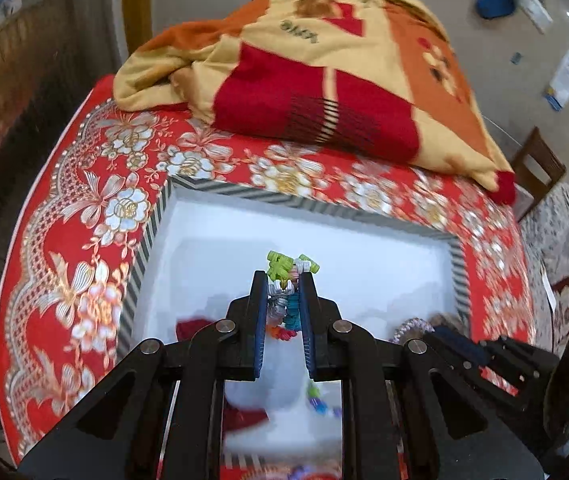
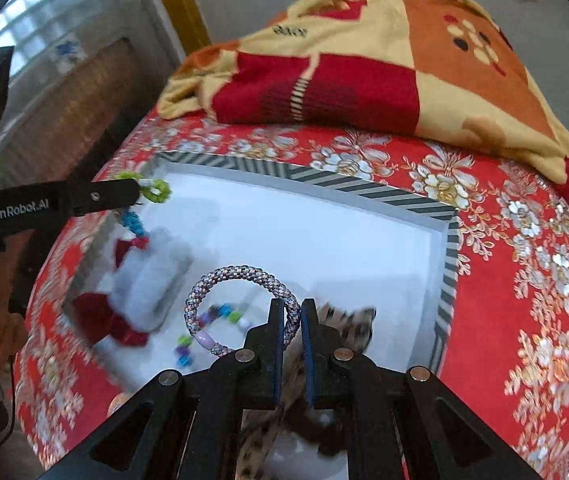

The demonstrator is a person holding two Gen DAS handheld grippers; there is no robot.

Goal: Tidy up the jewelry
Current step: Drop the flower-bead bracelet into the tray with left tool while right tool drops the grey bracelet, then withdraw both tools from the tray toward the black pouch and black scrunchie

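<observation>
A white box point(image 1: 188, 216) with a striped rim point(image 2: 368, 190) lies open on a red flowered cloth. My left gripper point(image 1: 283, 280) is shut on a coiled bracelet point(image 1: 284, 266) of green, white, teal and orange links and holds it above the box; it also shows in the right wrist view point(image 2: 156, 190). My right gripper point(image 2: 293, 307) is shut on a grey-pink braided bracelet point(image 2: 236, 274) with a bead, held over the box. In the box lie a red-and-white fluffy piece point(image 2: 140, 288), a beaded bracelet point(image 2: 220, 314) and a leopard-print scrunchie point(image 2: 348, 320).
A folded red, yellow and orange blanket point(image 1: 324, 80) lies on the cloth behind the box. The red cloth point(image 1: 64, 280) surrounds the box on all sides. A wooden chair point(image 1: 538, 168) stands at the far right.
</observation>
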